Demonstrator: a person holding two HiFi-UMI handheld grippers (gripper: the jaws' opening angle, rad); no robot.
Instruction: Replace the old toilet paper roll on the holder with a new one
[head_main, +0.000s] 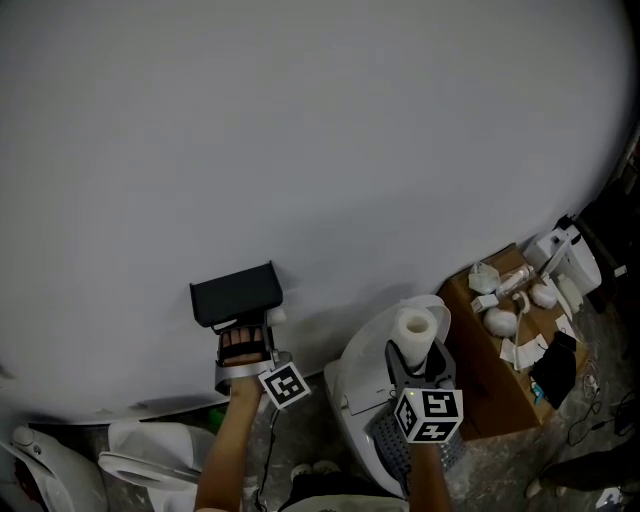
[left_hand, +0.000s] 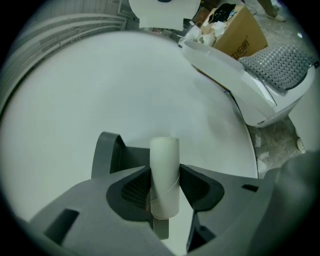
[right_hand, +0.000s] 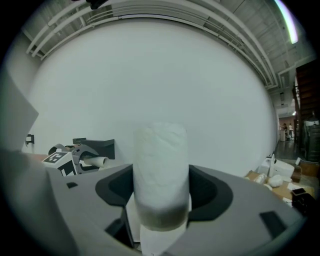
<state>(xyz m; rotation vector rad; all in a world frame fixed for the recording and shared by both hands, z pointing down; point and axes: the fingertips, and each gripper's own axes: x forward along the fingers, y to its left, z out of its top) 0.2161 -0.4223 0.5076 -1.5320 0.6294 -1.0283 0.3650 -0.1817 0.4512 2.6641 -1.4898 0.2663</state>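
The left claw (left_hand: 165, 187) is pressed onto the empty tube (left_hand: 165, 172), with one ribbed pad laid against each side of the cardboard. The tube is found just under the lower edge of the black holder (head_main: 236, 292), which is fixed to the white wall (head_main: 300, 120). A grey bar is seen poking out of the tube's near end. It is judged to be the holder's rod, so the tube is probably not yet slid off. The tube is pinched across its middle, presumably so that it can be drawn along the rod without tipping or being crushed.

The right claw (right_hand: 161, 192) is closed on the new roll (right_hand: 161, 170), which is gripped by its soft sides and stands upright between the pads, its top above them. It is held well apart from the holder, over the white toilet (head_main: 360, 385) and beside the cardboard box (head_main: 495, 385). It is apparently kept ready there, so that the rod can be cleared first.

The removal of the old tube is judged to be the step in hand, and the fitting of the new roll has not been started. A light grip is called for on both, since either could be flattened.
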